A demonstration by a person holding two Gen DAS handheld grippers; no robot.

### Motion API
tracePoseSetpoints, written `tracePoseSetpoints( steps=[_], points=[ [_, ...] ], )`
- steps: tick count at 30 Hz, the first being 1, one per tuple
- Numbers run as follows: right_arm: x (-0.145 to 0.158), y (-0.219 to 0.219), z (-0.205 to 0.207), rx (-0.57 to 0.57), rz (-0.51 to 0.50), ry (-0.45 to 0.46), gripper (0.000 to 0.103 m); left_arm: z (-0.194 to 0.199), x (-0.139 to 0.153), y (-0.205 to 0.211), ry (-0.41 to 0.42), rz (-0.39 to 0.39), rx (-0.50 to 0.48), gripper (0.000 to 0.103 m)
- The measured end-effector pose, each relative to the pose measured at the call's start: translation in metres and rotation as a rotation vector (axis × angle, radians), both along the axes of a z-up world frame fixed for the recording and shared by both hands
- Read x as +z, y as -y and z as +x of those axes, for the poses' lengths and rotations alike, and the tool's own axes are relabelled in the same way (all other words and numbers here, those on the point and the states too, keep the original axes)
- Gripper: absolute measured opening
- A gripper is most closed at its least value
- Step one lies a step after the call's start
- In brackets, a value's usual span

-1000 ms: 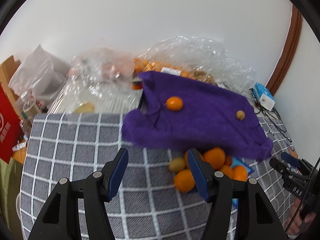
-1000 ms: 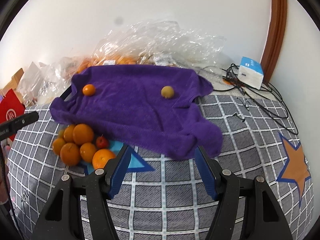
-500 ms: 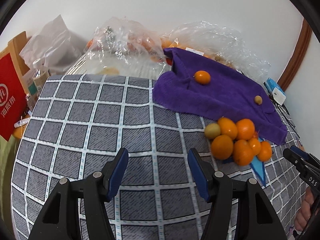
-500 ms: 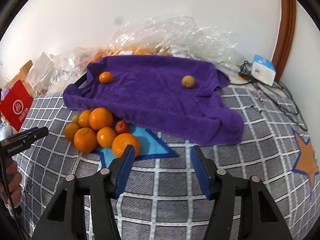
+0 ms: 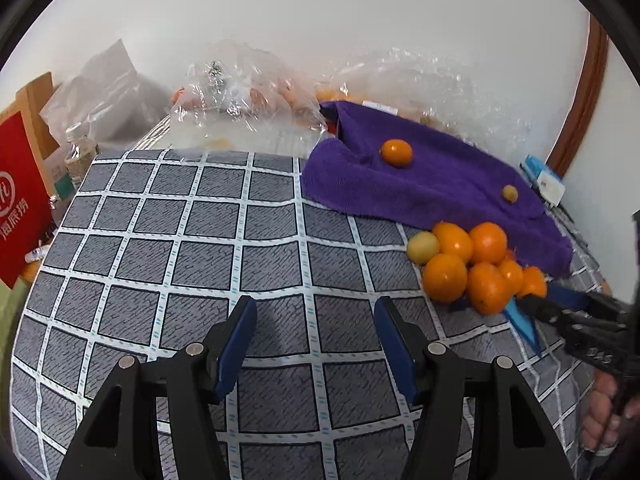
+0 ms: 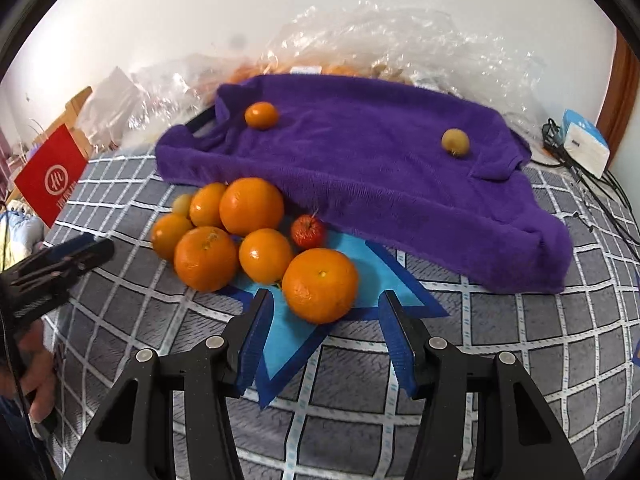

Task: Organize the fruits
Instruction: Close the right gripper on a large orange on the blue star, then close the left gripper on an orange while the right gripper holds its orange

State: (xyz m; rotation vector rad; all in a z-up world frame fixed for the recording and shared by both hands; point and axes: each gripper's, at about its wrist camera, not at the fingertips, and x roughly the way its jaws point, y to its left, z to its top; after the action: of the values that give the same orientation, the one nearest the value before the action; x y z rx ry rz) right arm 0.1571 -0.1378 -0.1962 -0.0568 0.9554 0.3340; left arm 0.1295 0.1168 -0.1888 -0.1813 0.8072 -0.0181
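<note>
A pile of oranges point(image 6: 251, 205) with a small red fruit point(image 6: 307, 231) and a yellowish fruit point(image 5: 422, 246) lies on the checked cloth, at the front edge of a purple towel point(image 6: 380, 160). On the towel sit a small orange point(image 6: 261, 115) and a small yellow-brown fruit point(image 6: 455, 142). My right gripper point(image 6: 326, 305) is open, its jaws on either side of the nearest large orange point(image 6: 320, 285). My left gripper point(image 5: 316, 306) is open and empty over bare cloth, left of the pile point(image 5: 472, 264).
Clear plastic bags point(image 5: 248, 92) holding more fruit lie behind the towel by the wall. A red bag point(image 5: 20, 196) and a bottle point(image 5: 80, 152) stand at the left edge. A white-blue box point(image 6: 584, 142) and black cables point(image 6: 600, 184) lie at the right.
The right gripper has moved forward and down to the fruit pile, now framing the nearest orange. The left gripper has drawn back and leftward, away from the towel.
</note>
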Motion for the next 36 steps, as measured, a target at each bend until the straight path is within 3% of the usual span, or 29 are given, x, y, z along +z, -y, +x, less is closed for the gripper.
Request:
tracePoseSetpoints(
  steps=[5,7,13,20,26,30,36],
  points=[
    [-0.006,-0.006,0.009,0.020,-0.013,-0.007,0.052,0.004,-0.003,-0.002,-0.026,-0.014,0.009,0.059],
    [-0.006,-0.009,0.007,0.034,-0.028,0.010,0.041,0.004,-0.004,0.000,-0.028,-0.007,-0.003,0.059],
    [-0.005,0.003,0.000,0.028,-0.027,0.030,0.040,0.003,-0.002,0.013,-0.022,0.044,-0.051,0.059],
    [0.006,0.043,-0.013,-0.055,-0.040,0.076,0.040,0.004,-0.002,0.011,-0.030,0.026,-0.054,0.059],
    [-0.003,0.061,-0.010,-0.099,-0.037,0.047,0.040,0.008,-0.005,0.010,-0.049,0.029,-0.047,0.060],
    [-0.010,0.064,-0.011,-0.101,-0.021,0.031,0.040,0.010,-0.006,0.009,-0.058,0.029,-0.052,0.067],
    [-0.010,0.064,-0.016,-0.097,-0.014,0.052,0.040,0.015,-0.008,0.019,-0.084,0.107,-0.061,0.073]
  ],
)
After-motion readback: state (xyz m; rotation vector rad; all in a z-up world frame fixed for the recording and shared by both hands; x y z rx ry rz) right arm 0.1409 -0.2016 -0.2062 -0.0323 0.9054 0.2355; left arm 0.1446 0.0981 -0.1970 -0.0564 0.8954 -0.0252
